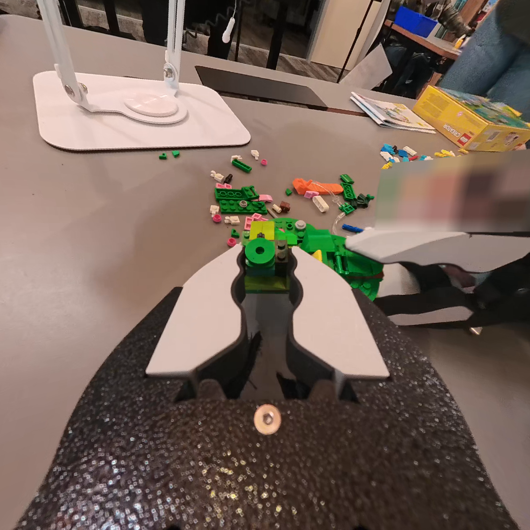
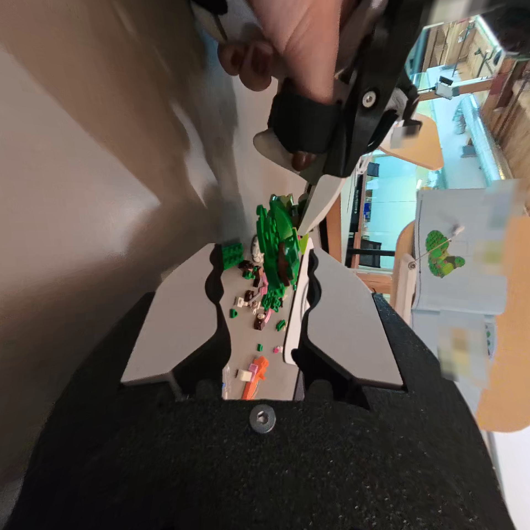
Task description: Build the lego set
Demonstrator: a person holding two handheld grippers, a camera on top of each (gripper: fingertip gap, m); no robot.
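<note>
Mid-assembly. My left gripper (image 1: 266, 252) is closed down on a small sub-build (image 1: 265, 263): round green piece on top, dark and grey bits beside it, lime-clear plate under. The jaws pinch it from both sides and it sits deep between the tips, lifted off the table (image 1: 86, 229) as far as I can judge. Just behind it is the main green model (image 1: 338, 252), low and round. My right gripper (image 2: 262, 252) is rolled sideways, jaws well apart, nothing in them. In the left view one of its fingers (image 1: 387, 243) reaches over the model's right side; whether it touches I cannot tell. The right view is tilted and partly blurred, and shows the model (image 2: 275, 243) edge-on with my left hand (image 2: 301, 48) above it. Loose bricks (image 1: 241, 200) lie scattered beyond the model, an orange piece (image 1: 315, 186) among them; the yellow box (image 1: 464, 126) and booklet (image 1: 393, 114) sit far right, a white stand (image 1: 137, 114) far left. Step, my guess: seating the sub-build onto the model. Next calls for lining its underside up with the model's studs, the right gripper bracing the model so it doesn't slide, then pressing straight down. Risk: the grip is off-centre, so the piece may twist.
</note>
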